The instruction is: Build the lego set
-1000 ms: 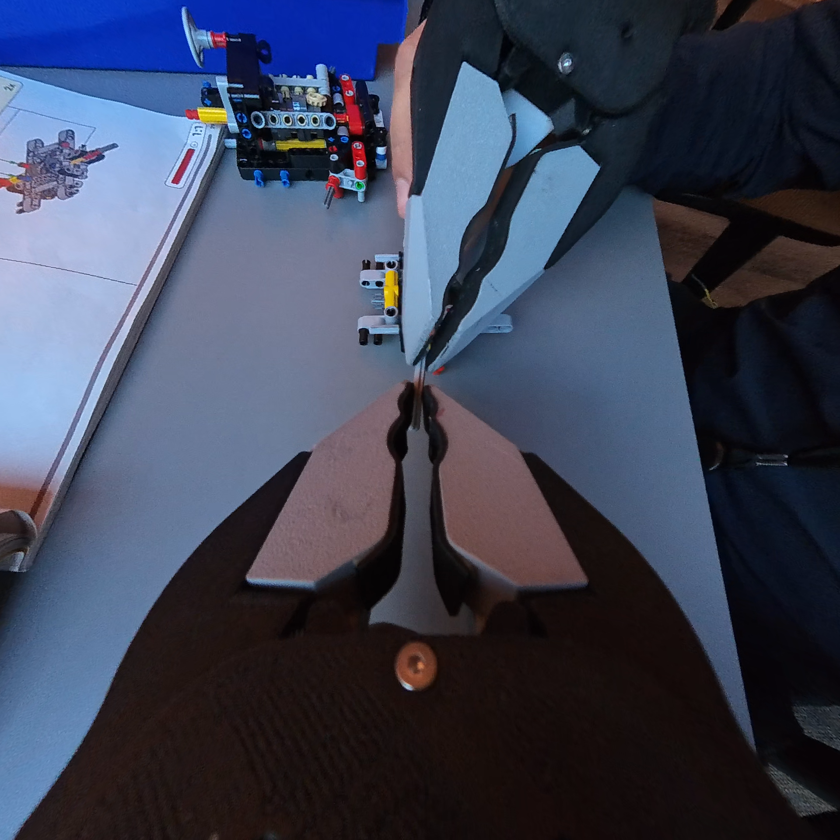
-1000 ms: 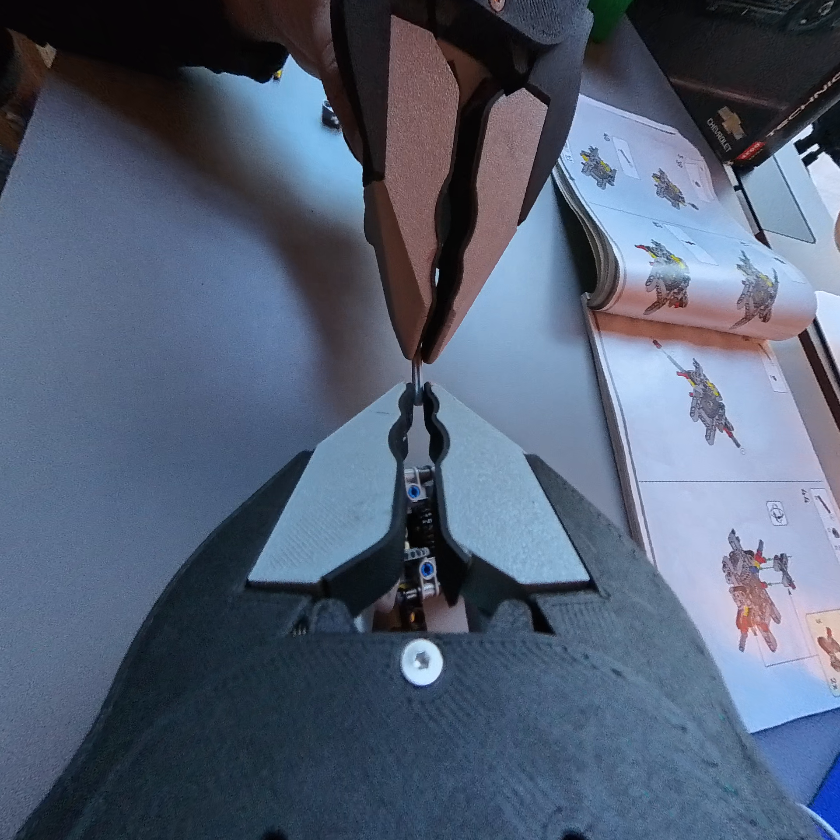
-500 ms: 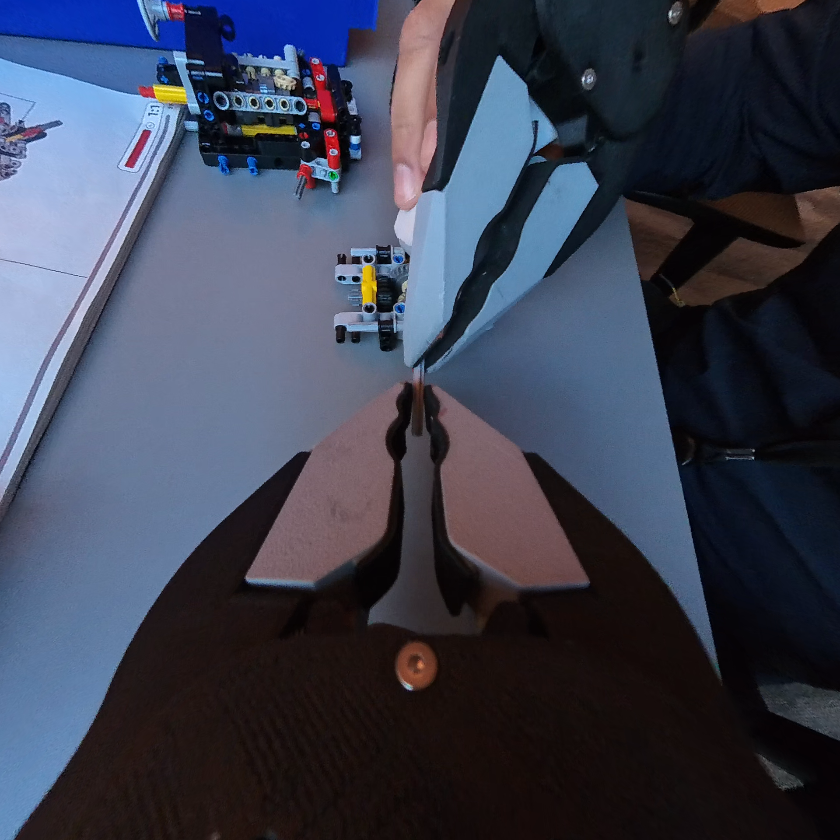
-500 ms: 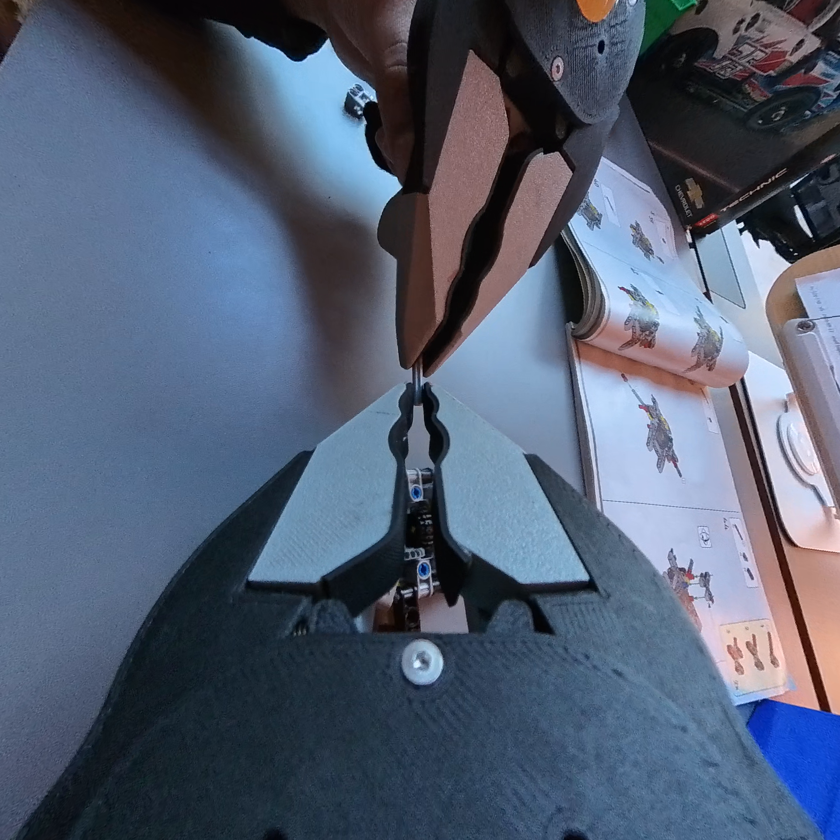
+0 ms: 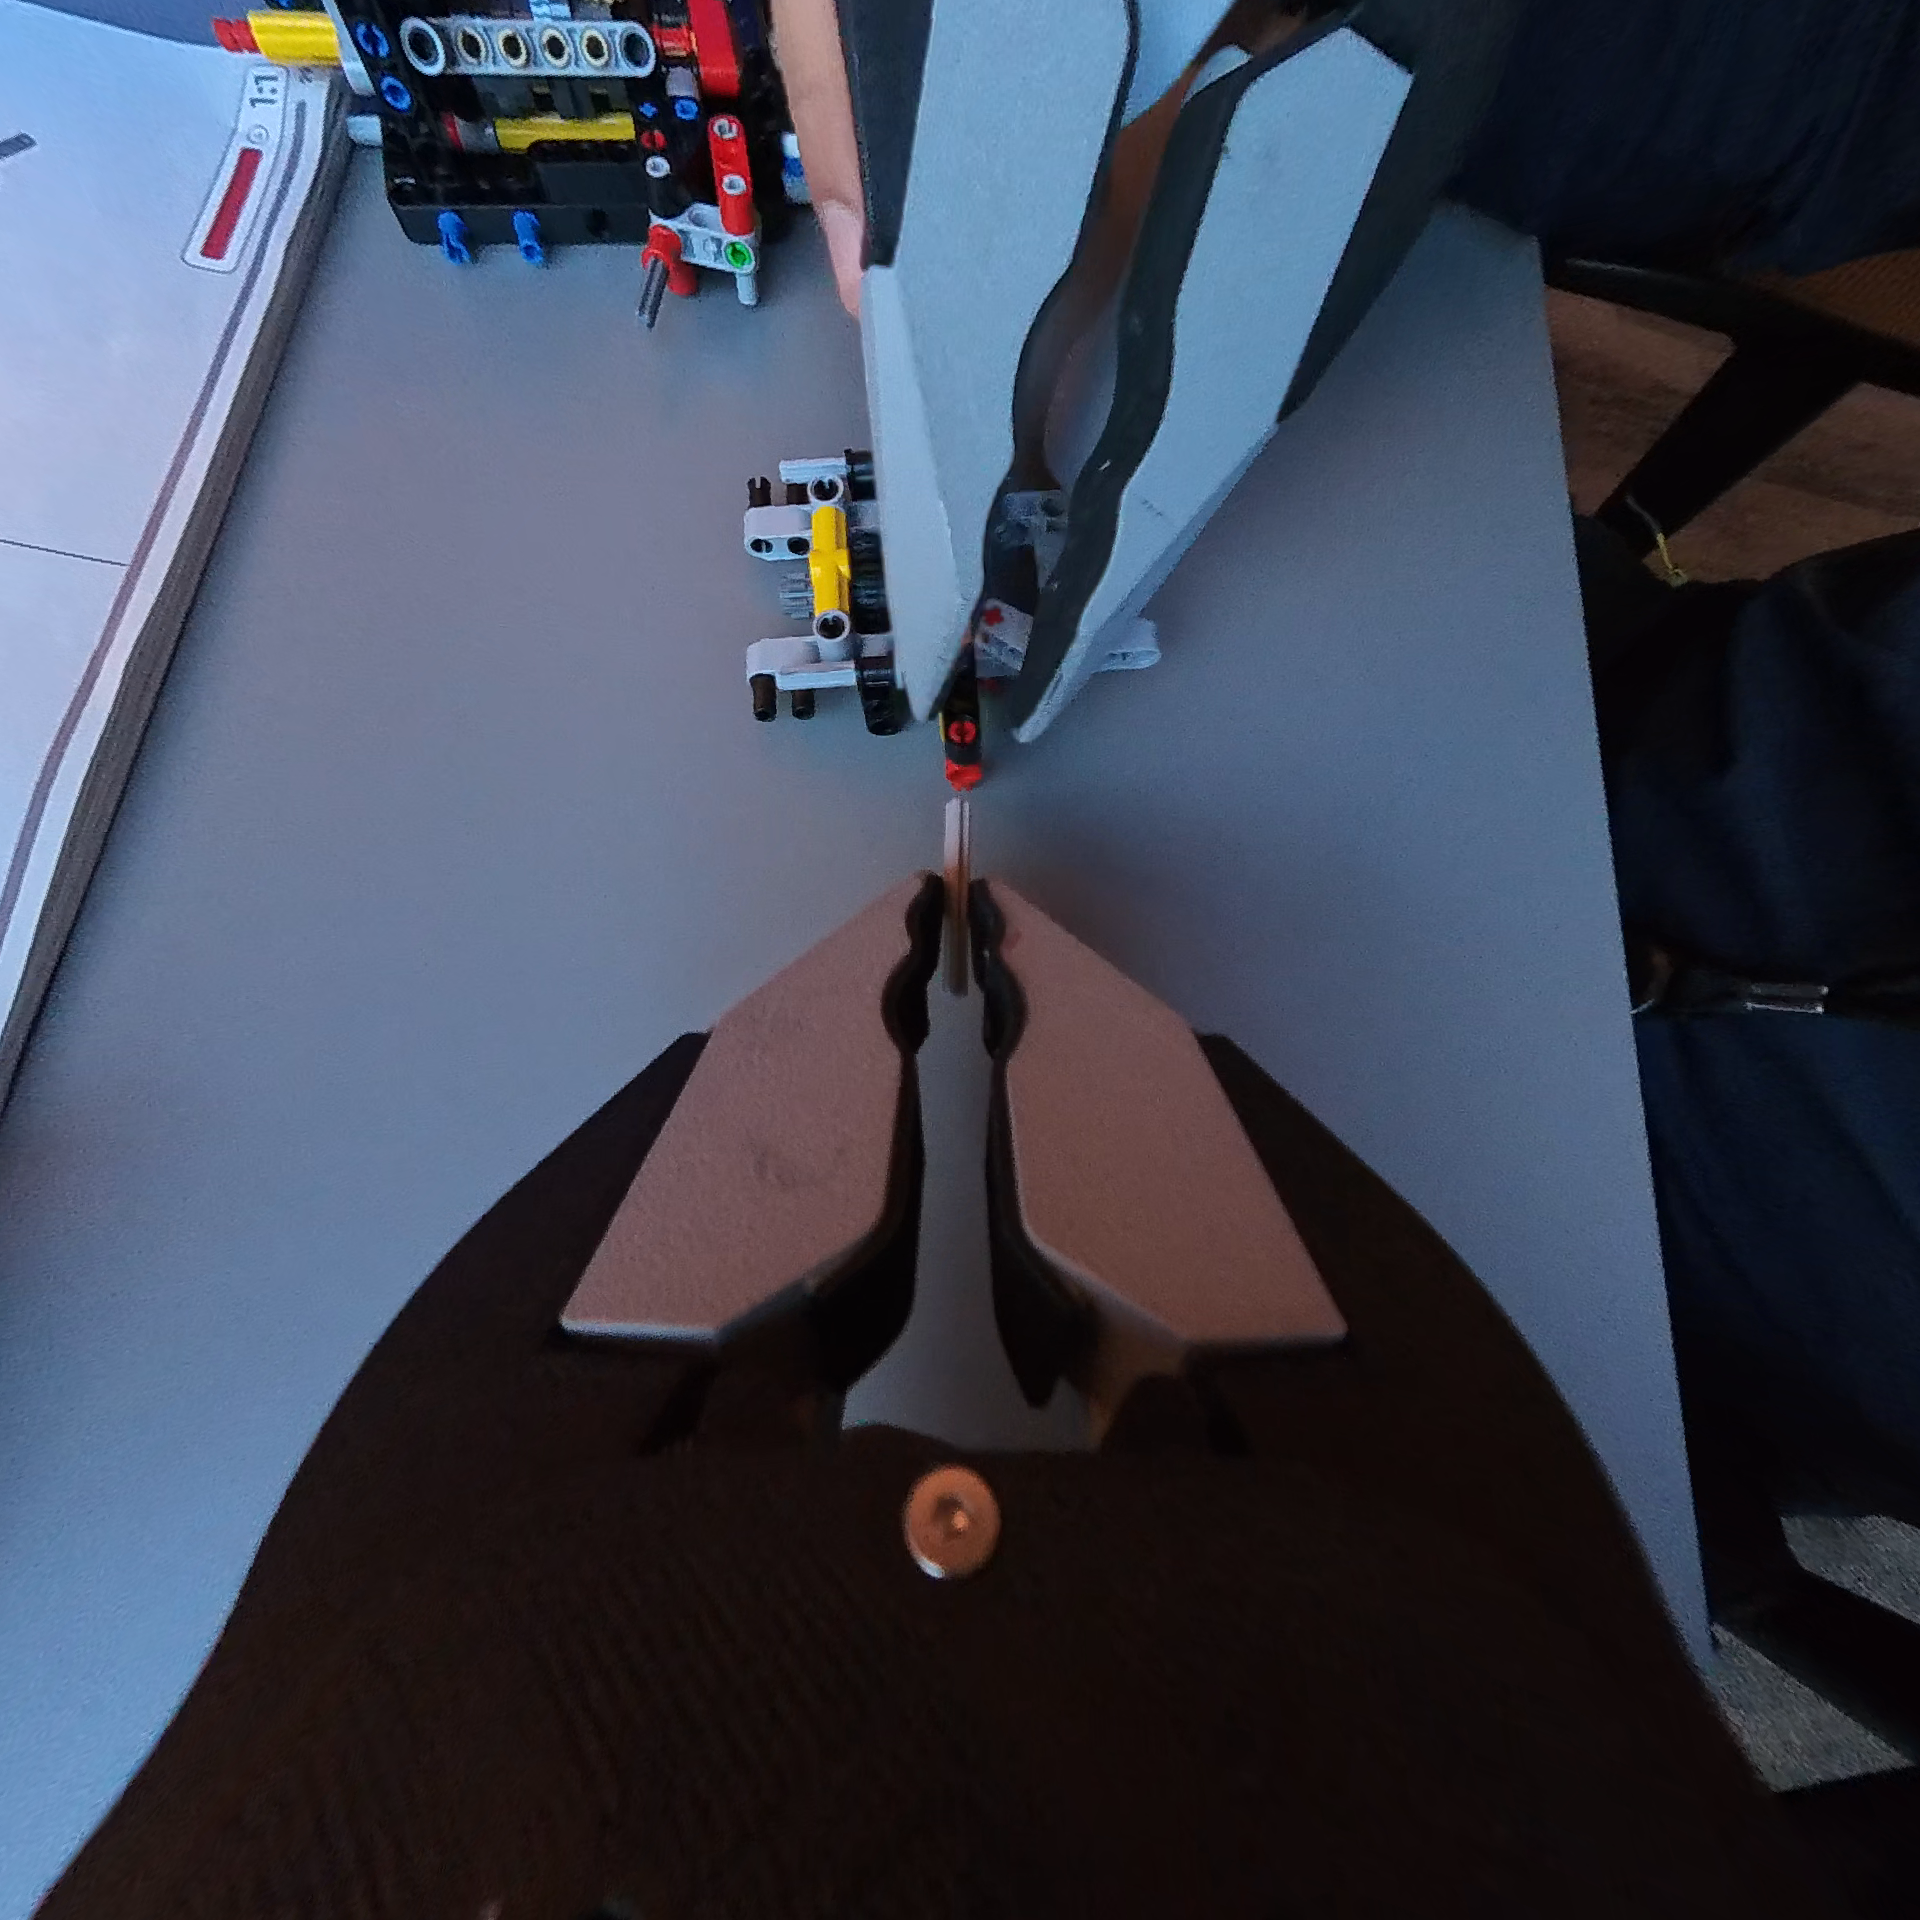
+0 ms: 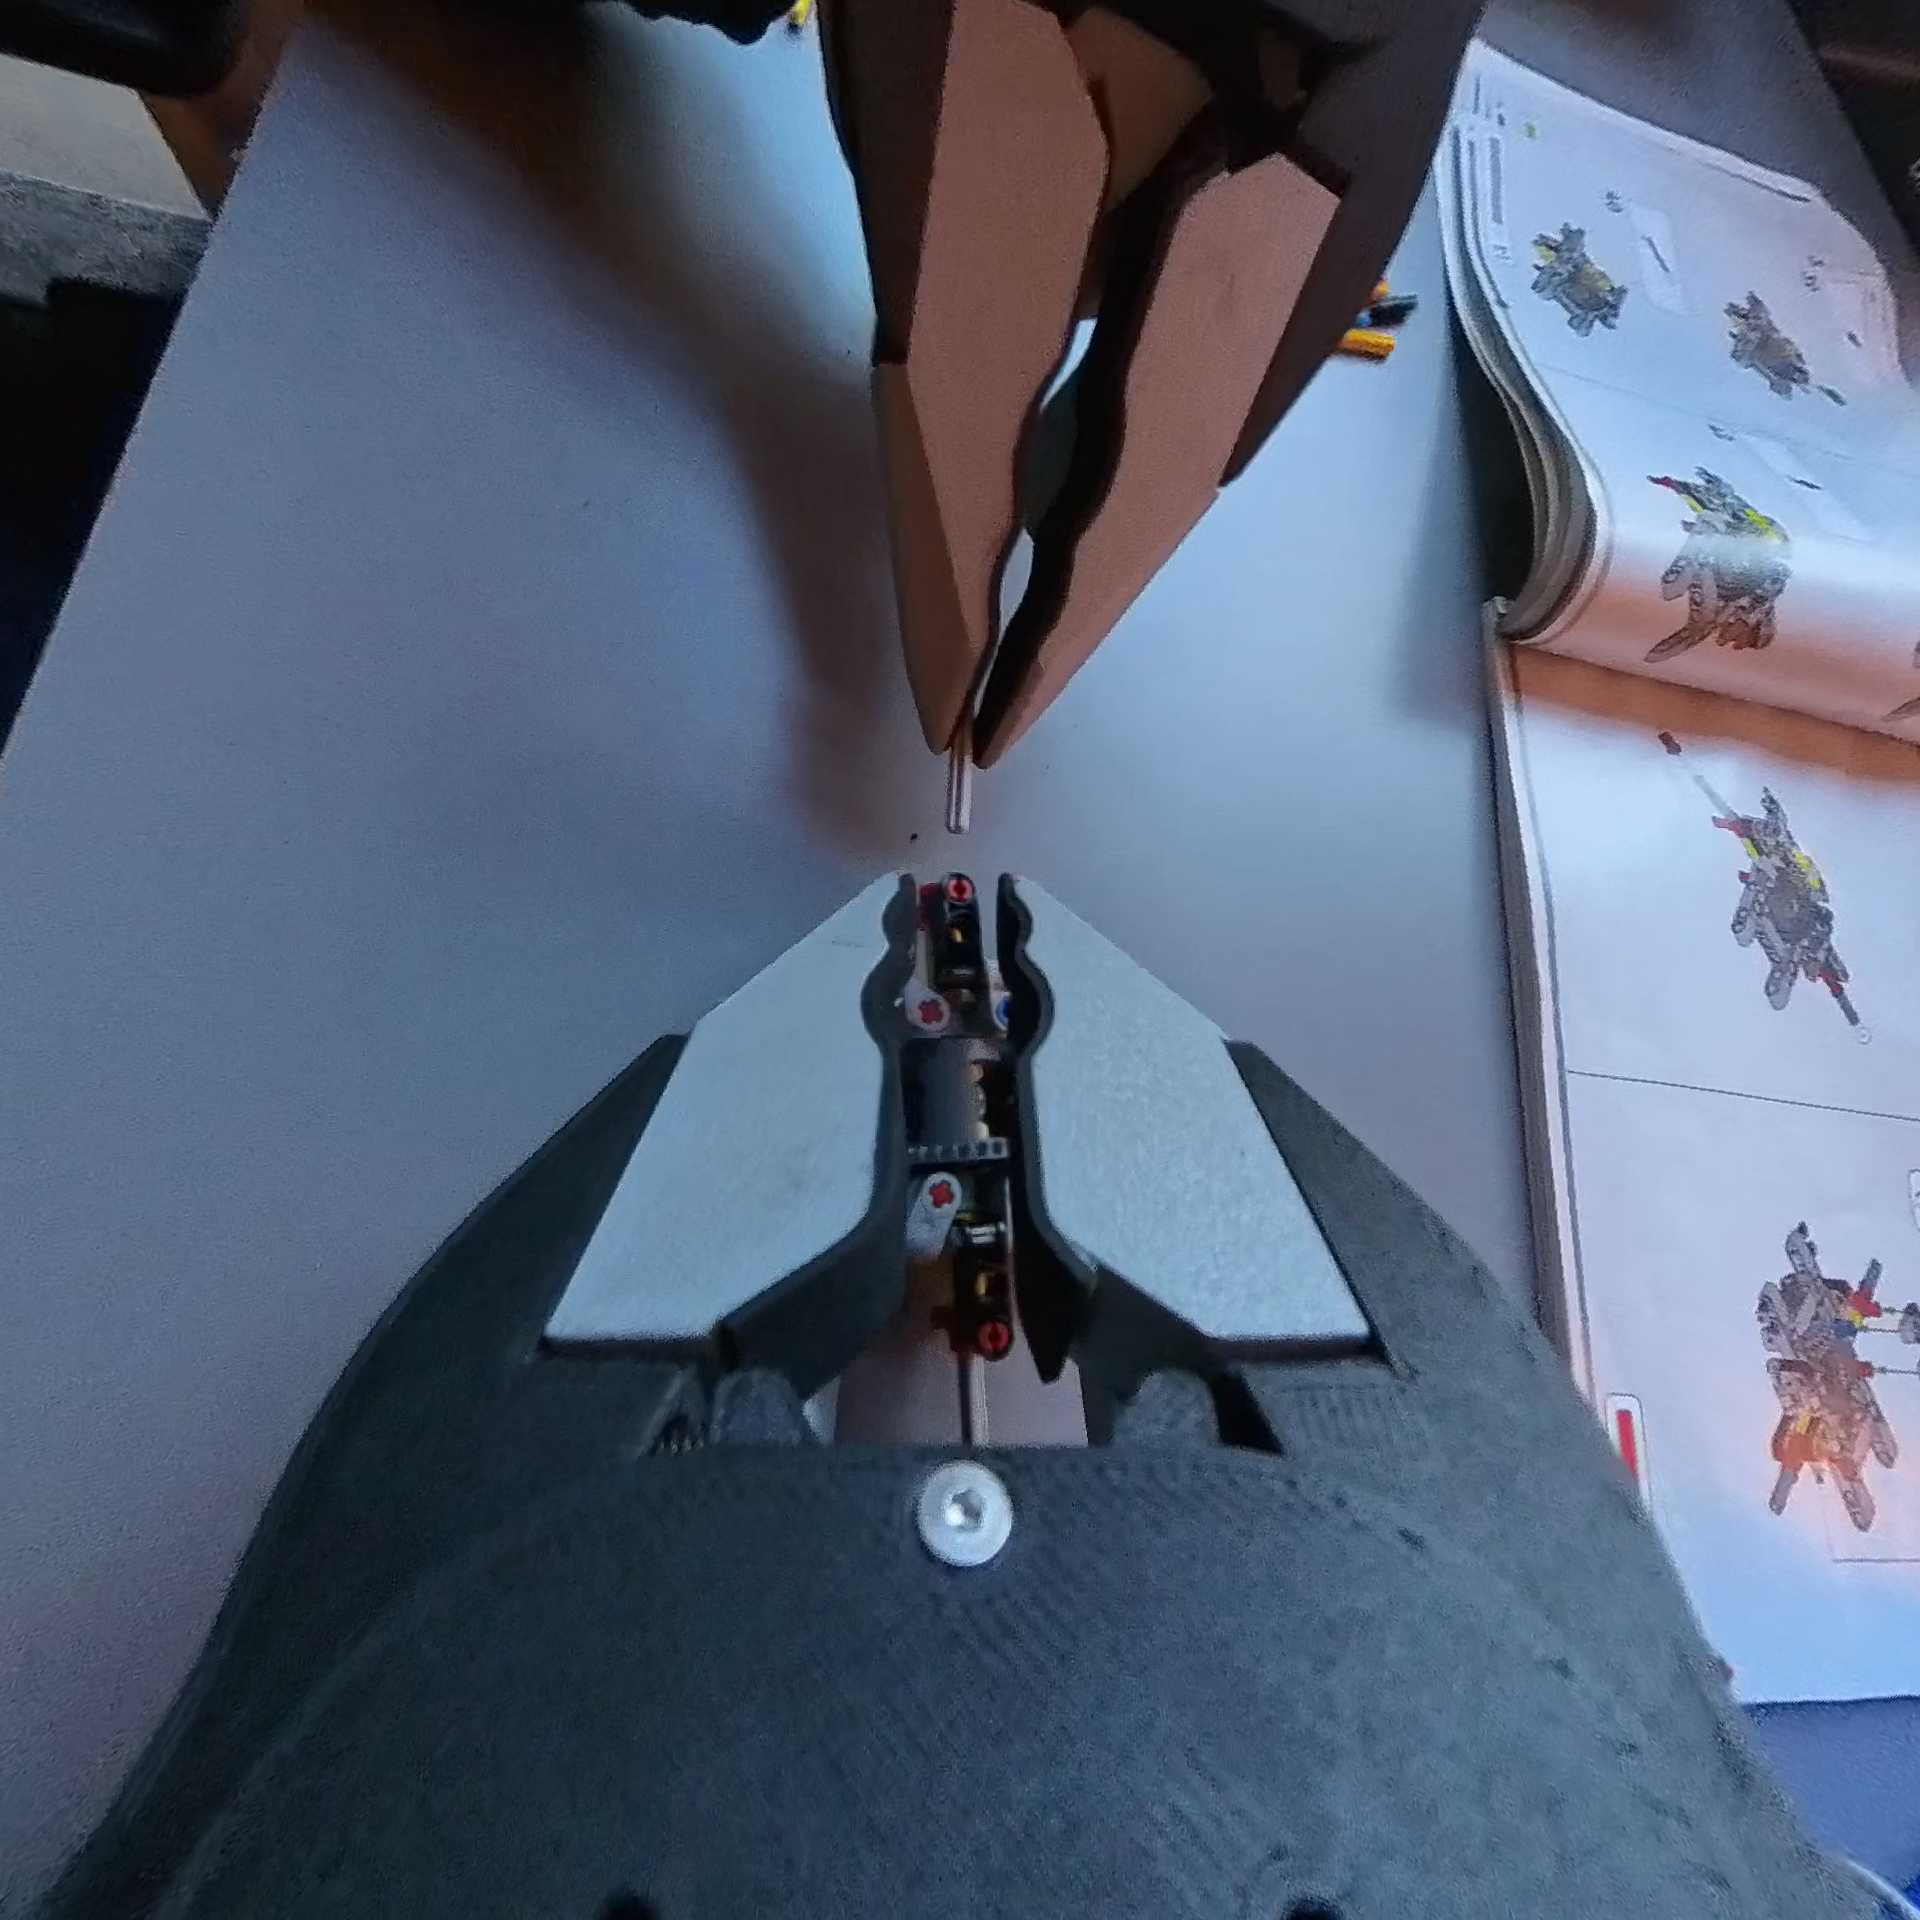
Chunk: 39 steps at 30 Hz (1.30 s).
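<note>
My left gripper [image 5: 956, 888], with brown fingers, is shut on a thin grey axle [image 5: 956, 862] that sticks out ahead of its tips. It also shows in the right wrist view [image 6: 961, 743] with the axle [image 6: 956, 795] pointing towards me. My right gripper [image 6: 956, 883], with grey fingers, is open just short of the axle's free end. It hangs over a small grey, black and yellow brick assembly [image 5: 821, 582] on the grey table [image 5: 468, 727]. The assembly's black and red end [image 6: 956, 904] shows between the parted right fingers.
A larger black, red and yellow brick build [image 5: 561, 114] stands at the table's far side. An open instruction booklet [image 5: 104, 312] lies on the left, and shows at the right in the right wrist view [image 6: 1714, 935]. A person in dark clothing [image 5: 1766, 831] sits past the table's right edge. My two grippers' fingertips are within a few centimetres of each other.
Both grippers pinched the axle before. My right gripper has opened and let go of it; a small gap now separates the axle's end from the right tips. The axle stays in my left gripper.
</note>
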Available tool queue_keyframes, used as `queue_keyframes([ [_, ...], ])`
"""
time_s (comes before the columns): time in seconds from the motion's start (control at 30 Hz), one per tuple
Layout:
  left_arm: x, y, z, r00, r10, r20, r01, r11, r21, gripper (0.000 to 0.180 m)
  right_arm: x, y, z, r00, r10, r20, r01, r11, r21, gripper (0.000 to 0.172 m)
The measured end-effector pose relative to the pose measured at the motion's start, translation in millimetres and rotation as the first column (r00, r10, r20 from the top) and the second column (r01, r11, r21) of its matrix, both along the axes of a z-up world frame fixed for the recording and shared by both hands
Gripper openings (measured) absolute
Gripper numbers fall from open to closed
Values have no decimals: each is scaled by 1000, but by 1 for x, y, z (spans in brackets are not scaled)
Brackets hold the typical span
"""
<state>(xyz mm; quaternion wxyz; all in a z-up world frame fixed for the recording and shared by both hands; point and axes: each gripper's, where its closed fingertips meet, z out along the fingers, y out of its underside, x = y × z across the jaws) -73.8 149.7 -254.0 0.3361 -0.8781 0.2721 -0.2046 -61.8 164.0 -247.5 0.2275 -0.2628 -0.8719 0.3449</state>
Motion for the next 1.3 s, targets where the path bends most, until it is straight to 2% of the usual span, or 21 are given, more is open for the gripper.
queue_keyframes([
  [0.17, 3, 2, 0, 1000, 0, -27, 1, 1000, 25, 2, 0, 0, -5, 998, 6, 69, -9, 999, 48, 12],
  [0.27, 4, 1, -4, 998, -6, -64, 8, 1000, 28, 2, 0, 3, -9, 993, 9, 114, -20, 995, 95, 6],
  [0.47, 4, 2, -8, 998, 2, -70, -1, 1000, 11, 2, 1, 4, -12, 989, 26, 146, -41, 994, 102, 6],
  [1.3, 9, 12, -10, 998, 36, -51, -34, 999, 42, 2, 2, 9, -9, 985, 19, 171, -11, 999, -51, 5],
])
